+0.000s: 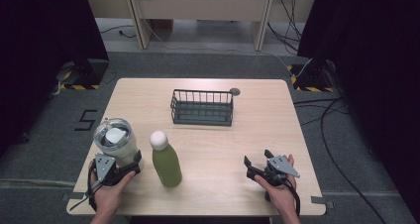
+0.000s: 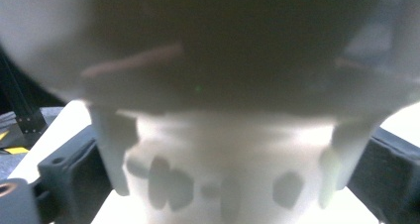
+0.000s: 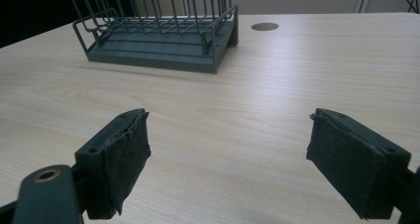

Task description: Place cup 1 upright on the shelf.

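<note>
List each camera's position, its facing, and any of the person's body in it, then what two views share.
High view: above the near side, looking forward and down at the table; forearms, both hands.
Left gripper view: on the left gripper, pressed up to the tumbler.
Right gripper view: on the right gripper, facing the wire basket.
Shared: high and right views show the basket.

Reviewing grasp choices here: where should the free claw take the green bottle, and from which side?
Grip the bottle around its straight green body, below the white cap. It stands upright with open table on its right, so the open right claw can probably come in level from there.
</note>
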Motion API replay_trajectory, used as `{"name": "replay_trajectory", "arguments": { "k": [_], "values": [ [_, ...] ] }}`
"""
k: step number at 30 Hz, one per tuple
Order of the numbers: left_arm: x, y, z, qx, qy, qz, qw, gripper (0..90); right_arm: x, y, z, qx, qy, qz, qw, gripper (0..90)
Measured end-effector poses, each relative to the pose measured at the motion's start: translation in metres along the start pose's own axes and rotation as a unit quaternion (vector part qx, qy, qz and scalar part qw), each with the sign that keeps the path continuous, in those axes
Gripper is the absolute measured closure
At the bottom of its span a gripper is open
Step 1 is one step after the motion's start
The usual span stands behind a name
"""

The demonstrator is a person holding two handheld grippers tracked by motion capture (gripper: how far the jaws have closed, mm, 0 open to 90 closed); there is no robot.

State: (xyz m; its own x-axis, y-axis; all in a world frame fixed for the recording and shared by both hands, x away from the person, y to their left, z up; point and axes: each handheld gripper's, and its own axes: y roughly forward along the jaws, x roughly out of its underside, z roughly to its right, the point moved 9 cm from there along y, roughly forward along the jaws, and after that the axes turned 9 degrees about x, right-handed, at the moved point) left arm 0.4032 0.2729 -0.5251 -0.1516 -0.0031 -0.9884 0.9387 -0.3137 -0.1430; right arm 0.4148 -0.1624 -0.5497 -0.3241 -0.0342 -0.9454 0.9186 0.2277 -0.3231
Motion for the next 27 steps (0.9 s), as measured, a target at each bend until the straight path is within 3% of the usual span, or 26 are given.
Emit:
{"name": "replay_trajectory", "arguments": {
  "k": [1,18,27],
  "values": [
    [0.000,0.000,0.000,0.001,-0.001,0.002,1.0000,9.3,0.000,0.000,0.000,0.000,0.000,-0.001,1.0000,15.9],
    [-0.003,0.002,-0.001,0.019,0.009,-0.012,0.9997,10.0,0.000,0.000,0.000,0.002,0.003,0.000,1.0000,16.0],
    [-0.015,0.004,0.001,0.024,0.016,0.003,0.9996,10.0,0.000,0.001,0.001,0.004,0.003,0.001,1.0000,16.0]
  ]
}}
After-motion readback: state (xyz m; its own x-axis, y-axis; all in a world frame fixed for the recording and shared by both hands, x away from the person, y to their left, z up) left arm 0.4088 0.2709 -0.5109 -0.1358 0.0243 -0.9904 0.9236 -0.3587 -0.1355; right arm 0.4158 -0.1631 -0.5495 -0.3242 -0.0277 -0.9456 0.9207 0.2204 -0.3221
